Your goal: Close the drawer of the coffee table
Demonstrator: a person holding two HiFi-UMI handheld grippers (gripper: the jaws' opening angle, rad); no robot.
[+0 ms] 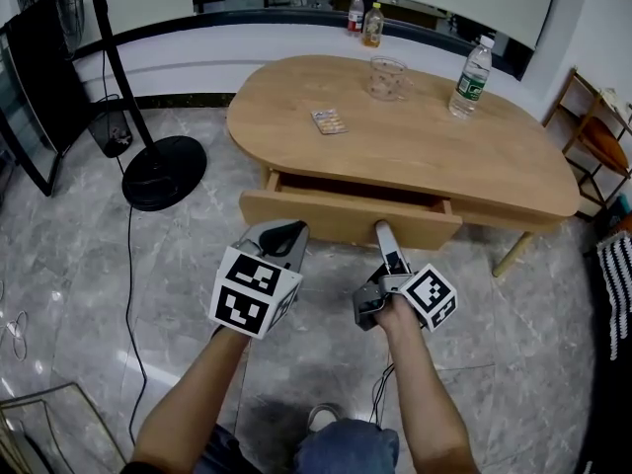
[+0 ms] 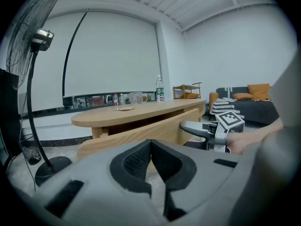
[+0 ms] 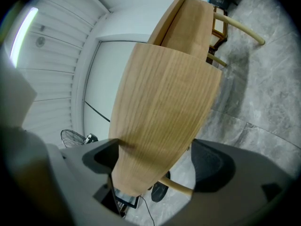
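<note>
Coffee table top [image 1: 415,151] with glass [image 1: 387,77], bottle [image 1: 472,77]; drawer [image 1: 336,220] ajar below

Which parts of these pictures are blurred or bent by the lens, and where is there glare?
Head view: sharp, with pale reflections on the glossy floor. Left gripper view: dark round border; the left gripper near the lens is soft, the coffee table clear. Right gripper view: tilted; the drawer front is close, blurred and bowed.
</note>
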